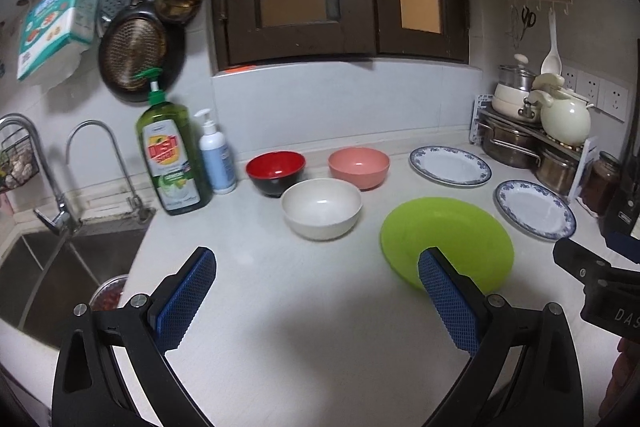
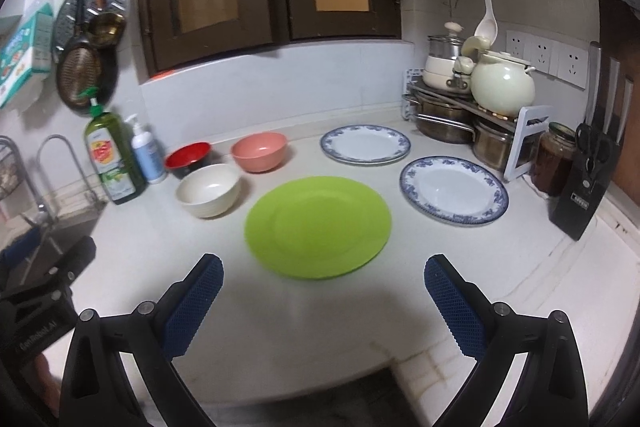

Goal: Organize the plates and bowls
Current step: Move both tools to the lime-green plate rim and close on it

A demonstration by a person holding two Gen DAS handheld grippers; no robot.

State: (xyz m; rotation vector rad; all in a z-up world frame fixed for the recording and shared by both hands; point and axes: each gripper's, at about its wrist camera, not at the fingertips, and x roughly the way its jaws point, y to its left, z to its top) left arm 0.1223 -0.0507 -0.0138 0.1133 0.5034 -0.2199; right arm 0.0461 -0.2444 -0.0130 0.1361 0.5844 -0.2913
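Note:
On the white counter [image 1: 280, 307] stand three bowls: a red-and-black bowl [image 1: 275, 167], a pink bowl [image 1: 359, 166] and a white bowl [image 1: 321, 207]. A green plate [image 1: 448, 239] lies right of the white bowl, and two blue-rimmed white plates [image 1: 450, 165] [image 1: 535, 207] lie beyond it. My left gripper [image 1: 316, 303] is open and empty, hovering short of the white bowl and green plate. My right gripper [image 2: 322, 303] is open and empty, just short of the green plate [image 2: 318, 225]. The right wrist view also shows the white bowl [image 2: 209, 190], pink bowl [image 2: 259, 151], red bowl [image 2: 188, 157] and both blue-rimmed plates [image 2: 365, 143] [image 2: 454, 190].
A sink [image 1: 52, 267] with taps lies left, with a green detergent bottle [image 1: 170, 151] and a pump bottle [image 1: 216, 155] beside it. Pots and a cream kettle [image 2: 502, 85] fill a rack at the back right. A jar [image 2: 554, 157] and a knife block [image 2: 588, 171] stand by the right wall.

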